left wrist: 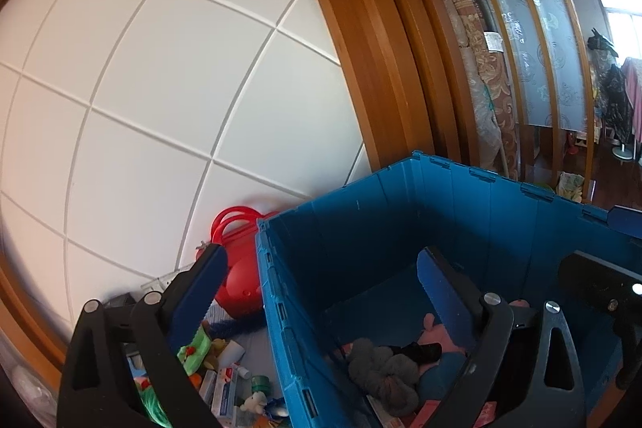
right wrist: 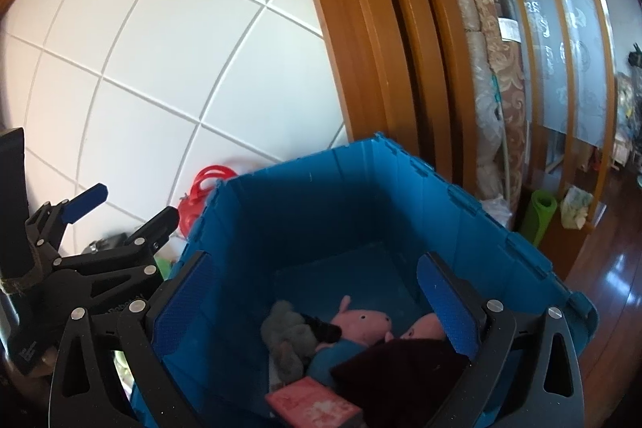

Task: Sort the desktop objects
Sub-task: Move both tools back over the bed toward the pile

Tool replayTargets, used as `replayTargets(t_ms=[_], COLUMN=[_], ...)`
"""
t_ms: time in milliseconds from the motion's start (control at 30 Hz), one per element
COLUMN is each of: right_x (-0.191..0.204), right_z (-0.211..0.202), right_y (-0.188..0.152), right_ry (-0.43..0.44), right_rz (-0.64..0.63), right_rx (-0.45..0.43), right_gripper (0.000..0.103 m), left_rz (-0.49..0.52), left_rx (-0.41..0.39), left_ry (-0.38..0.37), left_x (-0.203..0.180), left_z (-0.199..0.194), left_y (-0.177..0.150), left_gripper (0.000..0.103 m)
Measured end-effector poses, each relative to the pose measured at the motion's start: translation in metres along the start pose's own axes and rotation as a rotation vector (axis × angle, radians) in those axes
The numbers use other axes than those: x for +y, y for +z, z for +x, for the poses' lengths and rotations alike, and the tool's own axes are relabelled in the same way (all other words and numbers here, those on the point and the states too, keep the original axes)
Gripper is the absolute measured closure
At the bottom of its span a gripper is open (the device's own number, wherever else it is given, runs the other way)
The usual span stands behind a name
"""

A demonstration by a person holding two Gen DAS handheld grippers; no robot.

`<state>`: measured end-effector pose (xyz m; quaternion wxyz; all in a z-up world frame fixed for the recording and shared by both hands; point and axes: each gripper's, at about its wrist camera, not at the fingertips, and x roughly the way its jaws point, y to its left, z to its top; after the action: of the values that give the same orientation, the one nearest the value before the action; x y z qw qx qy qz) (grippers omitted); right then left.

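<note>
Lettering on the left gripper point(right wrist: 132, 219) is too blurred to read.

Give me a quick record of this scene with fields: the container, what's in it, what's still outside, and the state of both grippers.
container: blue crate, lid open
inside crate: pink plush pig, grey plush toy, dark cloth, pink box
outside crate: red bag, toothpaste box, green tape roll, small white plush
left gripper: open, empty, one finger on each side of the crate's wall
right gripper: open, empty, above the crate's inside
</note>
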<state>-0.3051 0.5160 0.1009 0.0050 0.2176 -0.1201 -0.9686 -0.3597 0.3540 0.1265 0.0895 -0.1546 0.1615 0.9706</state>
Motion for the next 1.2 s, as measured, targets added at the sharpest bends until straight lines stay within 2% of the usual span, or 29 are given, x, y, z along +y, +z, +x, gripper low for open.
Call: replayTargets(t_ms=[333,667,1000,1100,1200], right_x=[0.009,0.042,0.096,0.119,0.147], right_z=[-0.016,-0.021,-0.021,-0.019,-0.016], right_y=[-0.013,-0.026,-0.040,-0.044,-0.052], right_ry=[0.016,0.101,0.187,0.197,0.231], right_rz=[-0.024,-0.062,-0.140,-0.170,-0.179], right_rx=[-0.005,0.010,0.020,0.024,0.033], right_gripper=[0.000,0.000,0.000,0.000,0.000], left_rz=[-0.045,-0.085,-0.157,-0.184,-0.193], left_rx=[0.001,0.014,0.021,0.029,0.032], left_ry=[0.035,0.111,0.173,0.188,0.242], left_x=[0.015,0.046,0.094,0.119,0.155], left_z=[-0.025,-0.049,-0.066,-0.072,-0.085], left_y=[-0.018,-0.037,-0.067,-0.085,-0.115], left_gripper=[0.006,0.006,0.006,0.006,0.006])
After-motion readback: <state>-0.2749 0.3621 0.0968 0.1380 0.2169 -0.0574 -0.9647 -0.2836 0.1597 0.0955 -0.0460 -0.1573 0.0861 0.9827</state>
